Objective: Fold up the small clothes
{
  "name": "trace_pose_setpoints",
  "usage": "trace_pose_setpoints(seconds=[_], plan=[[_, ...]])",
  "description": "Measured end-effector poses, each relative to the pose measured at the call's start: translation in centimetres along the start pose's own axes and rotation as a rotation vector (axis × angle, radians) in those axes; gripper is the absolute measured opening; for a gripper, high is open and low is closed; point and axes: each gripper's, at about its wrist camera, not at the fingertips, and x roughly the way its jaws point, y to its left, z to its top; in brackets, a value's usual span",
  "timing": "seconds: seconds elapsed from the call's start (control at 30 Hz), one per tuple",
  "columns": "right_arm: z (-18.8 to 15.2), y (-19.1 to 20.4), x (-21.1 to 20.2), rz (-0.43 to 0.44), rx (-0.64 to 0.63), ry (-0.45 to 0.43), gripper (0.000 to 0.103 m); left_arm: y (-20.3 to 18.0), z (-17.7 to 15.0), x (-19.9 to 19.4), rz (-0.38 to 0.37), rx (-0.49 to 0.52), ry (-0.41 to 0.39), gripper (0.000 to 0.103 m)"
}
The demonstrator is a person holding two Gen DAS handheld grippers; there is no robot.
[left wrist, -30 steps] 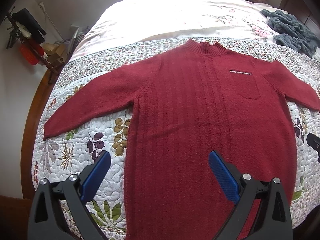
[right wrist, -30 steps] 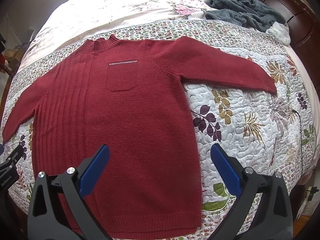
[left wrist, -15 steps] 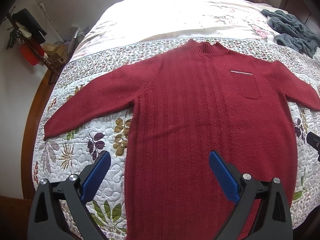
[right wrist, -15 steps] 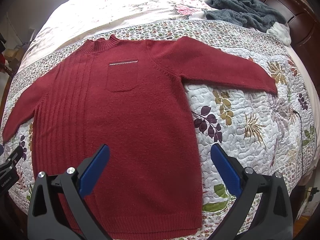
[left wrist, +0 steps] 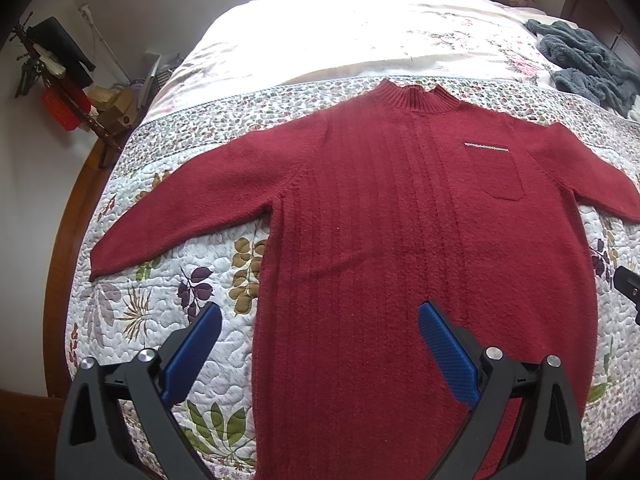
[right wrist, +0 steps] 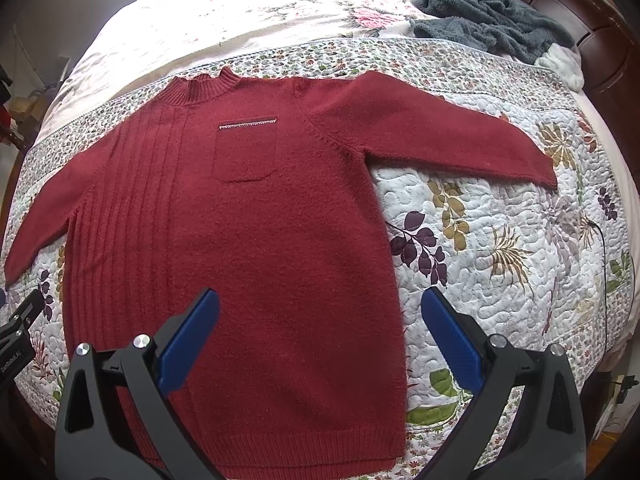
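Dark red knit, the sweater lies flat and face up across the middle of the bed, collar toward the top of the frame, both sleeves spread out to the sides. In the left view its left-frame sleeve slants down to a cuff near the bed's left edge, with bare quilt below it and along the sweater's side seam. In the right view the other sleeve runs toward the right of the frame, and a broad stretch of quilt lies open below it, out to the bed's right edge. The ribbed hem sits close to the near edge of the bed at the bottom of that view.

Vertical ribs run down one half of the front; the other half is plain and fuzzy, with a rounded patch pocket trimmed by a pale stitched band. The collar is a short ribbed stand-up.

The left gripper hangs above the lower body of the sweater, jaws spread wide and holding nothing; one blue pad is over the quilt, the other over the knit. The right gripper hangs likewise, jaws released and wide, one pad over the sweater, one over the quilt.

The quilt is white, stitched in pebbled puffs with printed leaves. A grey fleecy heap lies at the upper right of the bed, well apart from the sweater. Cluttered items stand by the wall at upper left.
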Motion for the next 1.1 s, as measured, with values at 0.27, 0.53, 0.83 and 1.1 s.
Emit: trace_pose_setpoints(seconds=[0.27,0.53,0.83,1.1], plan=[[0.1,0.1,0.2,0.000,0.001,0.002,0.100,0.0,0.0,0.4,0.003,-0.001,0.004,0.098],[0.3,-0.2,0.7,0.002,0.006,0.006,0.100,-0.3,0.0,0.5,0.007,-0.002,0.005,0.098],[1.4,-4.7,2.3,0.045,0.058,-0.010,0.100,-2.6,0.9,1.5,-0.054,0.032,-0.010,0.098],[6.2,-22.8,5.6,0.069,0.369,0.006,0.100,-8.6,5.5,2.4,-0.105,0.033,-0.061,0.099]])
